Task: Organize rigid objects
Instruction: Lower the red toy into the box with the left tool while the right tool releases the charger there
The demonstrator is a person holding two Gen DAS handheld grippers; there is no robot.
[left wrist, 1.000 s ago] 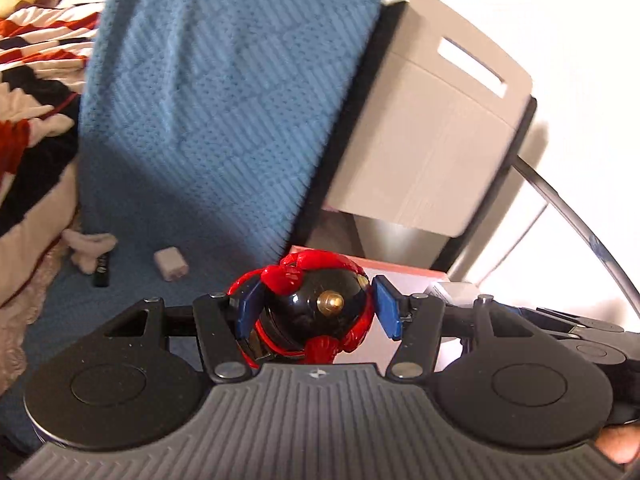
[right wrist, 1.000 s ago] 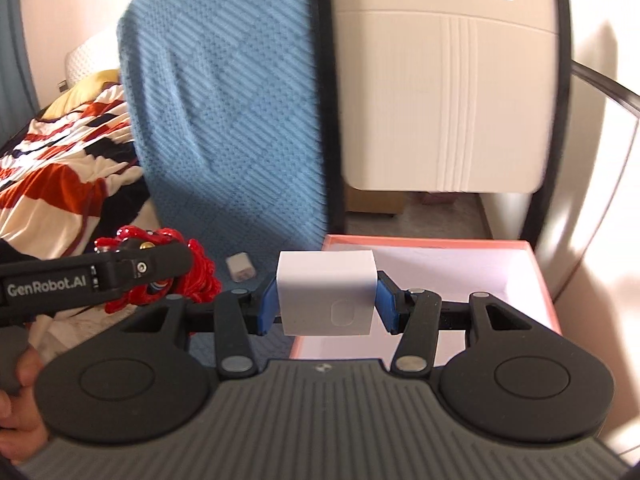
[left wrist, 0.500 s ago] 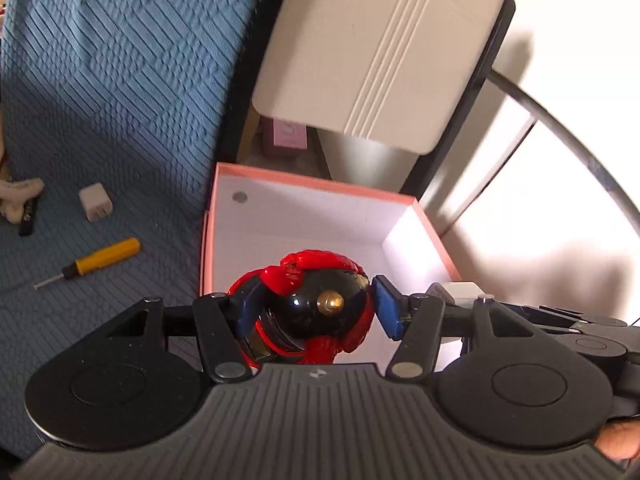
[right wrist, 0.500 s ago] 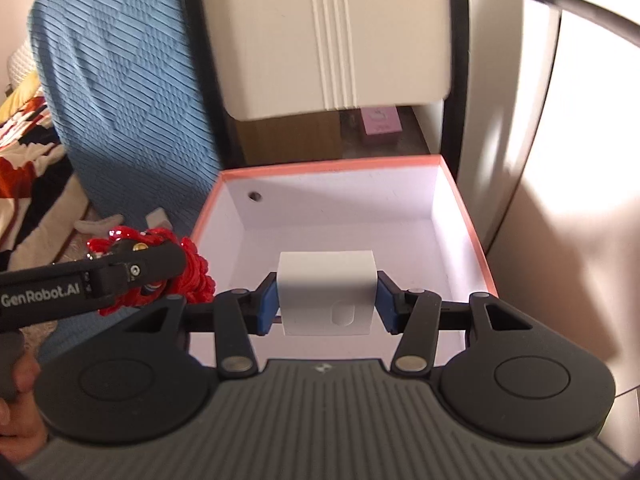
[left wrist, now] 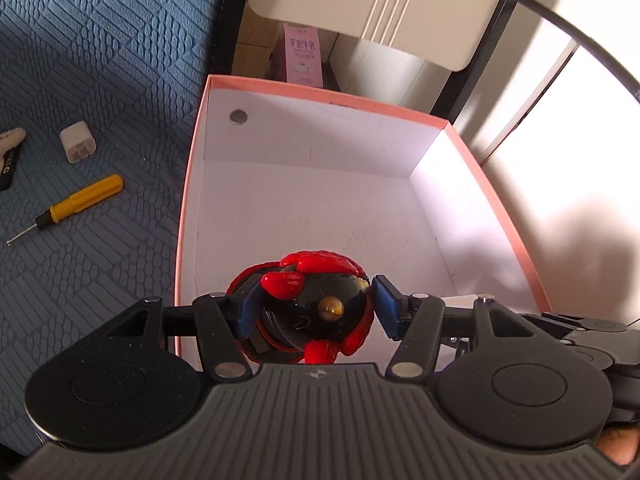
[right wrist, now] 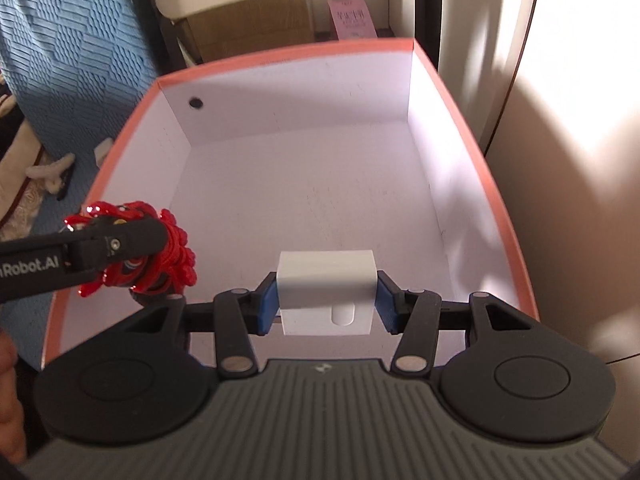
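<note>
My left gripper (left wrist: 316, 312) is shut on a red and black toy figure (left wrist: 316, 300) with a brass stud, held over the near left part of a pink-rimmed box (left wrist: 320, 92) with a white inside. The right wrist view shows that toy (right wrist: 168, 256) at the left, over the box's left wall. My right gripper (right wrist: 326, 304) is shut on a white cube-shaped charger block (right wrist: 326, 280), held above the box's floor (right wrist: 312, 184) near its front. The box holds nothing else that I can see.
On the blue quilted cover (left wrist: 100, 60) left of the box lie a yellow-handled screwdriver (left wrist: 76, 204), a small white plug adapter (left wrist: 78, 142) and a dark strip at the edge. Behind the box stand a beige panel (left wrist: 380, 4), a pink carton (left wrist: 302, 56) and a black frame.
Both grippers have come down and tilted towards the box, which now fills both views. The toy and the white block stay gripped as before.
</note>
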